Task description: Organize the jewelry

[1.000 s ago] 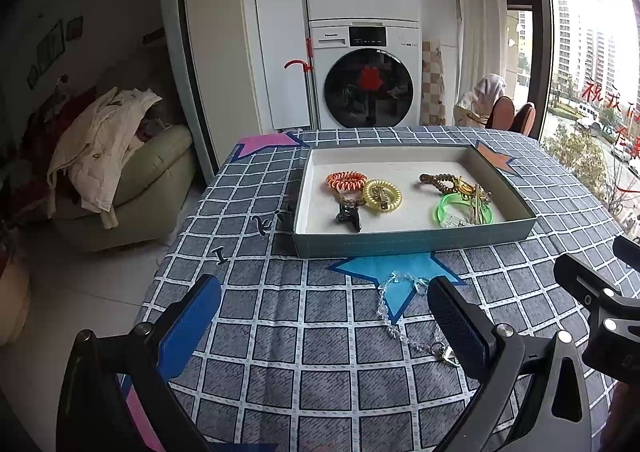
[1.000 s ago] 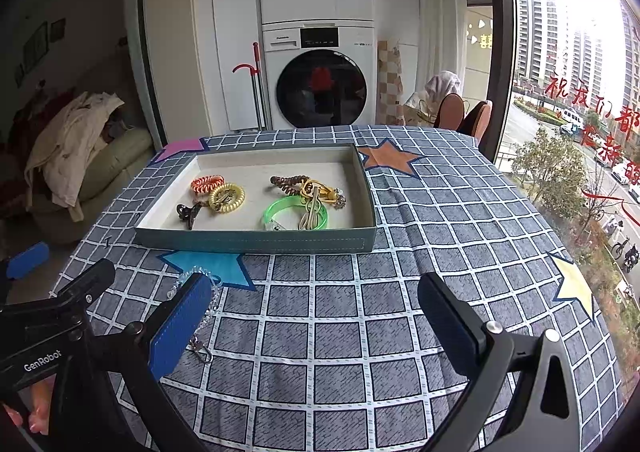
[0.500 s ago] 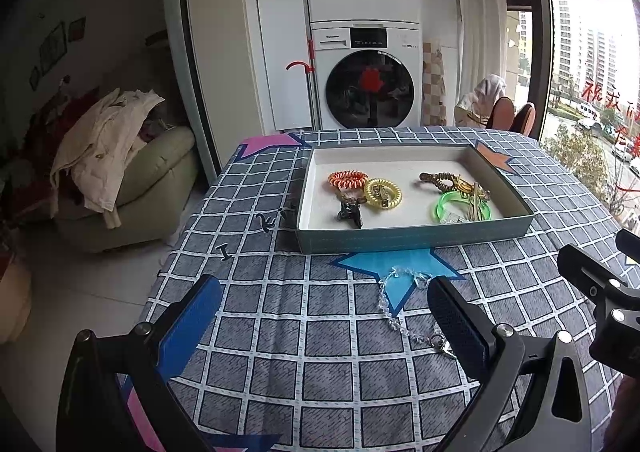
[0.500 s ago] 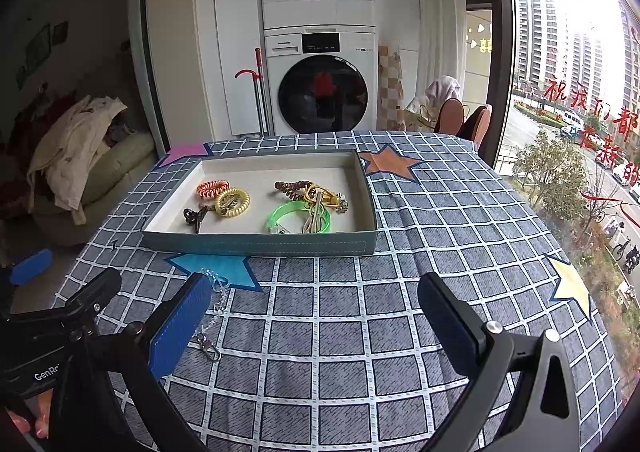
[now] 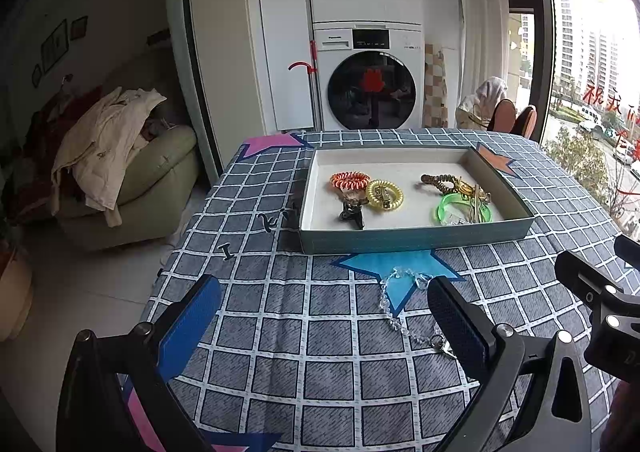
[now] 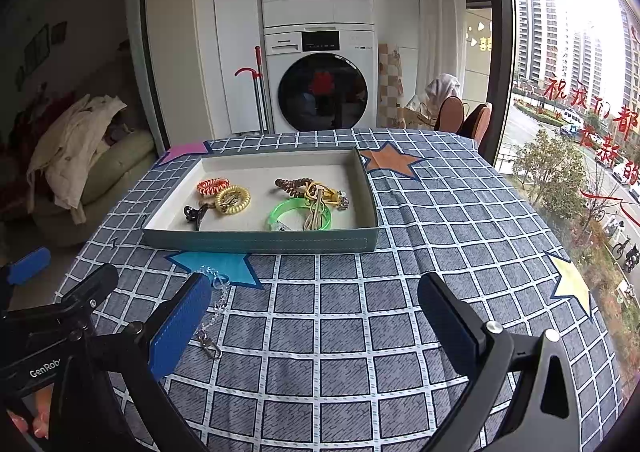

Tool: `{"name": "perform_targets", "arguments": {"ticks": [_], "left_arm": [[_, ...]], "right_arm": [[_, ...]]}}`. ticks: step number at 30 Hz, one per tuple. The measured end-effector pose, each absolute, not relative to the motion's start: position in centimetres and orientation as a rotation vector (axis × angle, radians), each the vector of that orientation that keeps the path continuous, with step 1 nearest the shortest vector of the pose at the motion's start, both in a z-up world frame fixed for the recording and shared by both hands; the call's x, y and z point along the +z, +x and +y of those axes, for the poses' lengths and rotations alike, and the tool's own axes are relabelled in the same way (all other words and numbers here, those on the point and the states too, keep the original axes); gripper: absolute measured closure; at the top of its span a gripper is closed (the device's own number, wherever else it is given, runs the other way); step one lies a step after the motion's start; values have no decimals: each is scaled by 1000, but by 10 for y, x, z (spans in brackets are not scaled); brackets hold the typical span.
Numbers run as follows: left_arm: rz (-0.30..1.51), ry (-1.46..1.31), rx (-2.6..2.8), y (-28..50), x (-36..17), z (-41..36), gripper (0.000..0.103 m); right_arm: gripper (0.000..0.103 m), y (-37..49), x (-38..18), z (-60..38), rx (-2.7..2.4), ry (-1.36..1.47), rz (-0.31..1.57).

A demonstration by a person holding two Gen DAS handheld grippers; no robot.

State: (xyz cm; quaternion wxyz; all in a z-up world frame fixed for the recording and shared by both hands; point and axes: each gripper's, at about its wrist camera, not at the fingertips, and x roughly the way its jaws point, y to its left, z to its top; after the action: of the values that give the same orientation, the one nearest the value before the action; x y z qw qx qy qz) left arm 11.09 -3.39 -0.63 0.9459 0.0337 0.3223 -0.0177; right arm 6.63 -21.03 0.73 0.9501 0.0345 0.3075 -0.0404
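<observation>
A grey-green tray (image 5: 416, 242) (image 6: 260, 242) sits on the checked tablecloth. It holds an orange coil tie (image 5: 349, 179), a yellow coil tie (image 5: 385, 193), a black claw clip (image 5: 352, 211), a brown coil tie (image 5: 438, 181) and a green bangle (image 5: 448, 207) (image 6: 292, 209). A clear bead chain with a metal clasp (image 5: 404, 310) (image 6: 214, 310) lies on the cloth in front of the tray. My left gripper (image 5: 320, 308) is open, its right finger beside the chain. My right gripper (image 6: 316, 304) is open over bare cloth, the chain by its left finger.
The table (image 6: 440, 211) drops off at the left toward a floor and a sofa heaped with clothes (image 5: 104, 155). A stacked washer and dryer (image 5: 368, 87) stand behind. Chairs (image 6: 464, 117) and a large window are at the right.
Both grippers have drawn back a little from the tray and stay open. The chain and the tray's contents have not moved.
</observation>
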Motion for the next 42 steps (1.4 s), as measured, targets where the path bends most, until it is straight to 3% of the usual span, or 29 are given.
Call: {"name": "perform_targets", "arguments": {"ticks": [42], "left_arm": [[682, 76, -34, 117, -12, -35, 0]], "right_arm": [[0, 71, 8, -209, -70, 74, 639]]}}
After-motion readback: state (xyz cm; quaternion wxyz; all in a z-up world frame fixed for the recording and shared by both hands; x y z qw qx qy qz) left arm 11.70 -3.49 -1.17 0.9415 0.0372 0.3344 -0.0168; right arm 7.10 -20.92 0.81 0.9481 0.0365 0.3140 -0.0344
